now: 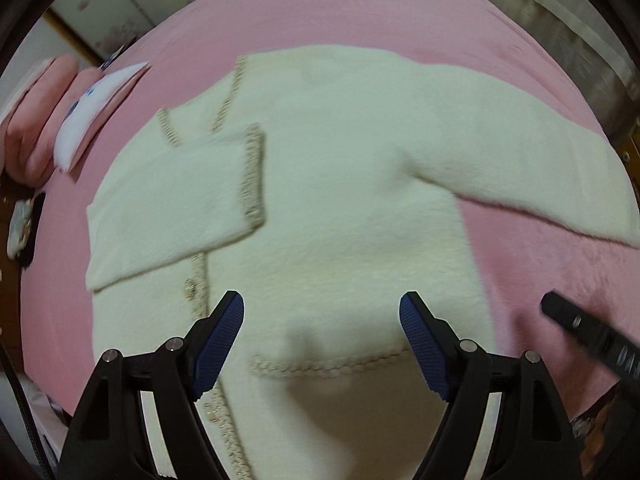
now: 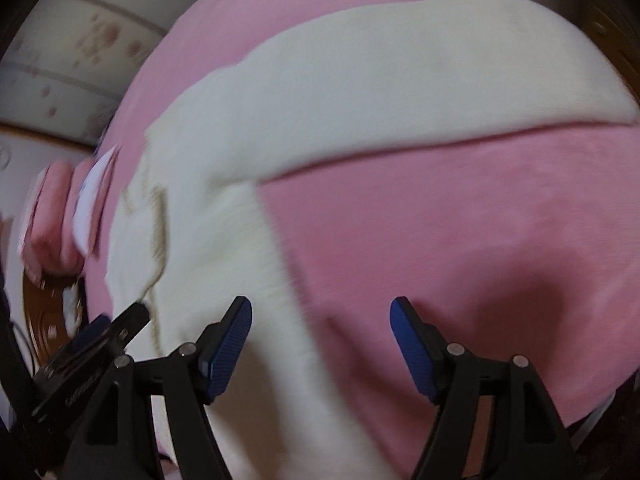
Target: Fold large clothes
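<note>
Your left gripper (image 1: 322, 310) hangs with its jaws wide and nothing between them; the ribbed blue pads (image 1: 222, 340) hover over the lower front of the cream cardigan (image 1: 340, 168). Under the jaws the knit is fuzzy and soft, crossed by a beige braided pocket trim (image 1: 320, 366), with a buttoned braided placket (image 1: 200, 280) just beside the left pad. Beyond the jaws, one sleeve (image 1: 168, 204) lies folded across the chest, its cuff edged in braid; the other sleeve (image 1: 532, 184) stretches away to the right, flat on the pink blanket (image 1: 400, 12).

Your right gripper (image 2: 321, 316) is also spread wide and empty, poised over the cardigan's side edge, with bare pink blanket ahead of the right pad, smooth and open. Left of those jaws the cream body runs far; the picture is blurred, so its hem line is unclear. Farthest left sit folded pink pillows (image 1: 40, 120).
</note>
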`<state>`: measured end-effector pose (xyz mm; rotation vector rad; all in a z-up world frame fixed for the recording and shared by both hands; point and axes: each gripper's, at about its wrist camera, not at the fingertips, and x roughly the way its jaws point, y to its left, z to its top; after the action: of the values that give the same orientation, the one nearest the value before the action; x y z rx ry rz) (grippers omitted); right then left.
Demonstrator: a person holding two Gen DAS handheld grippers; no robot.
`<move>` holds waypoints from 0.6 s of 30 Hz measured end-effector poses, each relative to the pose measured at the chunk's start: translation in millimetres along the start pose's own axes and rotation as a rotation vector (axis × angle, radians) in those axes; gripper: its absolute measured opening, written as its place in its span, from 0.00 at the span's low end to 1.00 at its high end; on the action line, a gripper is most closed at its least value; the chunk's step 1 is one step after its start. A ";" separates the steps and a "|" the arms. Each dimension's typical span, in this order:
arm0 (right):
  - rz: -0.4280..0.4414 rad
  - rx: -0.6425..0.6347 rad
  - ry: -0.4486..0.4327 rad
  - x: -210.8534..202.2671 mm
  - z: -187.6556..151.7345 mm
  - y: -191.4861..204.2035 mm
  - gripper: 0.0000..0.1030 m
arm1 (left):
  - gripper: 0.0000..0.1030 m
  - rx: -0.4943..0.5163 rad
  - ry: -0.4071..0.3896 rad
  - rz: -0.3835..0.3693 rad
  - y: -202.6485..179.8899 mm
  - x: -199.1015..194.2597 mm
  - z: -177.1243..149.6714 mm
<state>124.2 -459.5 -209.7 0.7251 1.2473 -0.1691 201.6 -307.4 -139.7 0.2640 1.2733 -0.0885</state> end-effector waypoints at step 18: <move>-0.141 0.338 -0.228 -42.2 92.7 -151.0 0.70 | 0.77 0.068 0.073 -0.041 -60.1 29.6 36.9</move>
<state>109.7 -640.7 -221.0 0.8804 1.0618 -0.5739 232.0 -372.1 -166.9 0.3018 1.3498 -0.1589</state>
